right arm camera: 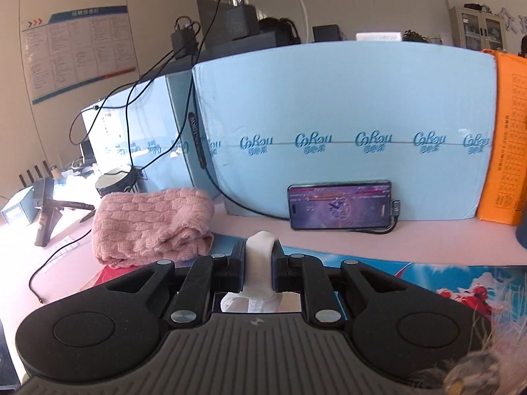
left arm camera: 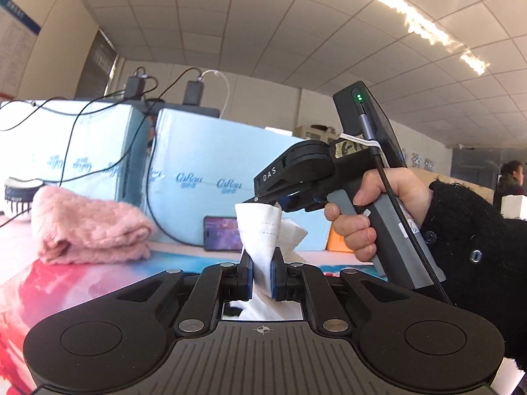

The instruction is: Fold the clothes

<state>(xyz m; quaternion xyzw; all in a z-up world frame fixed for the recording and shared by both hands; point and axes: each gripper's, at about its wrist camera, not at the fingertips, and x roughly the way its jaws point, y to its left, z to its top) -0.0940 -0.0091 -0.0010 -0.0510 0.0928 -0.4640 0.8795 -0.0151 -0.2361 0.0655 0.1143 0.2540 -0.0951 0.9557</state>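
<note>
A white garment (left arm camera: 260, 230) is pinched between the blue pads of my left gripper (left arm camera: 262, 275), which is shut on it. The cloth rises in a bunched strip to my right gripper (left arm camera: 266, 200), held in a hand (left arm camera: 378, 210) with a black sleeve, and that one grips the cloth's upper corner. In the right wrist view my right gripper (right arm camera: 259, 263) is shut on a folded edge of the white garment (right arm camera: 260, 256), lifted above the table. A folded pink knit sweater (right arm camera: 151, 223) lies on the table at the left, seen also as the pink sweater (left arm camera: 89, 227).
Pale blue boxes (right arm camera: 346, 115) line the back of the table, with a lit phone (right arm camera: 339, 205) leaning on them and an orange box (right arm camera: 507, 151) at the right. Black cables (right arm camera: 138, 98) hang down at the left. A printed cloth (right arm camera: 428, 279) covers the table's front.
</note>
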